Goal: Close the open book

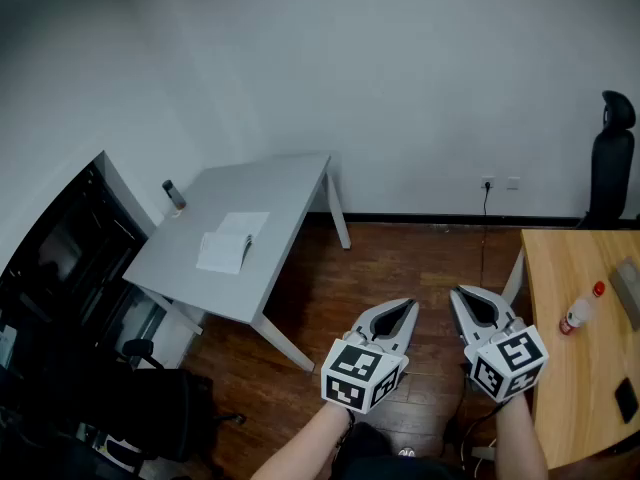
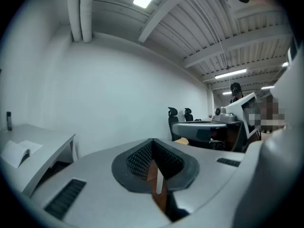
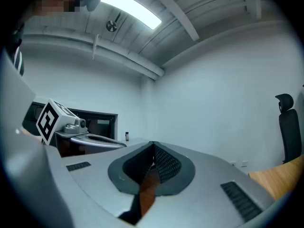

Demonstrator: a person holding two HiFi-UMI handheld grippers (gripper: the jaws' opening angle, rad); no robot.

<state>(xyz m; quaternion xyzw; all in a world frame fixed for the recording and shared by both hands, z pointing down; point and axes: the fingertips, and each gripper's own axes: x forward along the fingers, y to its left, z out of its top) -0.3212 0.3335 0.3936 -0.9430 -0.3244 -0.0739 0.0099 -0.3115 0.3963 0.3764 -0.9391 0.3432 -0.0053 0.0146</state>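
Head view, left tongs, right tongs closed

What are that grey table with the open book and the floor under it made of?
Grey table: looks like matte painted metal or laminate, uniformly grey with no grain; can't tell which. Floor: dark wood or wood-look planks, with visible board seams.

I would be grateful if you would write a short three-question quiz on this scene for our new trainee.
1. True or false: the open book lies on the grey table.
2. Choose one: the left gripper and right gripper are A) clamped on the book, B) shut and empty above the floor, C) resting on the table.
3. Fill in: the bottle on the wooden desk has a ___ cap.
Key: 1 true; 2 B; 3 red.
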